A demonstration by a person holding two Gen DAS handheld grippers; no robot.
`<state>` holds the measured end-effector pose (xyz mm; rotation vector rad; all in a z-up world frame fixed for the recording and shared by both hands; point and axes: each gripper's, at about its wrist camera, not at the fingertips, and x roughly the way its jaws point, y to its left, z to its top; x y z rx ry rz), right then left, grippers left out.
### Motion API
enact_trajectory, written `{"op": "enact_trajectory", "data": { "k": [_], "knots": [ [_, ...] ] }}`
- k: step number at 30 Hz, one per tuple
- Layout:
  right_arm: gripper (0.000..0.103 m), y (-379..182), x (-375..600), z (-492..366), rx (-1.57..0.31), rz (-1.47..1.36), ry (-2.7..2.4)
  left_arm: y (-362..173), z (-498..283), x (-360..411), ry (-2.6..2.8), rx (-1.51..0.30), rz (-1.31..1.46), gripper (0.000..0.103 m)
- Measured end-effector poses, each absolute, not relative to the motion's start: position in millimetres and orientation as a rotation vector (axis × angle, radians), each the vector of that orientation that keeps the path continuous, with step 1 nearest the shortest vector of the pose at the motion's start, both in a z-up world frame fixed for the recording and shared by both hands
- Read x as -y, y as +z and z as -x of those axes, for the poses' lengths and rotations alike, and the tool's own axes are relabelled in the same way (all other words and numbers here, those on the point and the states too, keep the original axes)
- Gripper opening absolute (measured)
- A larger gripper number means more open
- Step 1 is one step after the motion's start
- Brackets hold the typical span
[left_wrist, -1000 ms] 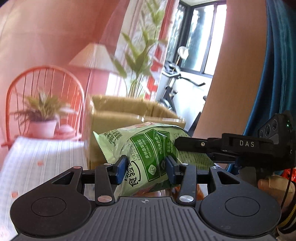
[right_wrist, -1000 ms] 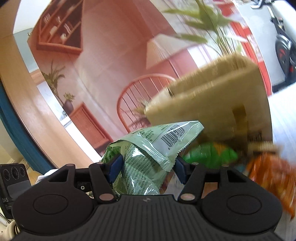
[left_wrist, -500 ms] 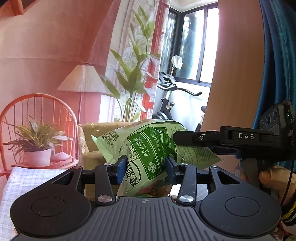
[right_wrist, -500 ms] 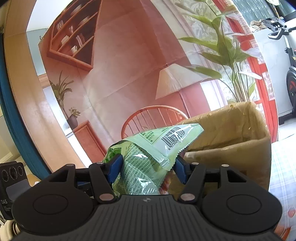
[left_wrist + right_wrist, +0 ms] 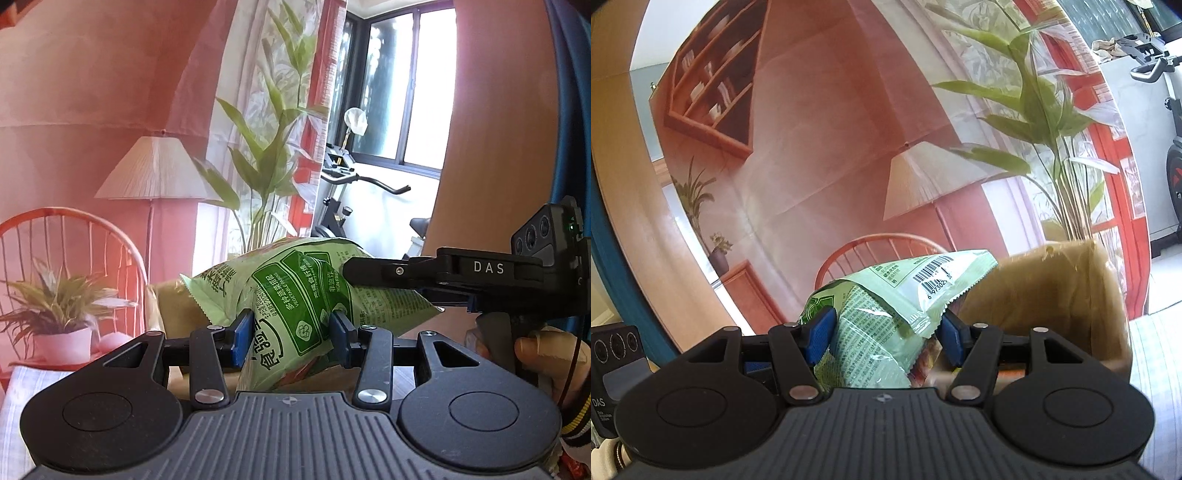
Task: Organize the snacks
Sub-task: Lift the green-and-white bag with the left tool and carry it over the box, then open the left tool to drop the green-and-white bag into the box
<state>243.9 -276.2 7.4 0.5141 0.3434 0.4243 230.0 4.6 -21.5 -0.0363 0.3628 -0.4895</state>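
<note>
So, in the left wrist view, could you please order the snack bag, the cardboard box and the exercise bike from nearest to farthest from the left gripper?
1. Snack bag: clamped in the left gripper.
2. Cardboard box: just behind, left.
3. Exercise bike: far back, by the window.

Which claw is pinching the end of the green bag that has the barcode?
The right claw: the barcode sits just above its blue pads. The left claw pinches the green snack bag by its front, with the green labels.

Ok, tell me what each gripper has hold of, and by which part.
Both hold the same green snack bag. The left gripper pinches its printed front, the right gripper its back near the barcode end.
</note>
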Motion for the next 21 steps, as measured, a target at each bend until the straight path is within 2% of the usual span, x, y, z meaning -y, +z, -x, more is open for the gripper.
{"op": "enact_trajectory", "data": {
  "k": [7,21],
  "knots": [
    [0.062,-3,296,-299,-0.412,-0.559,0.405,-29,-287,-4,-0.505,-0.456,0.084,0.047],
    [0.062,-63,328,-384,-0.656,-0.692,0.29,-78,-386,1,-0.518,-0.686,0.113,0.047]
  ]
}}
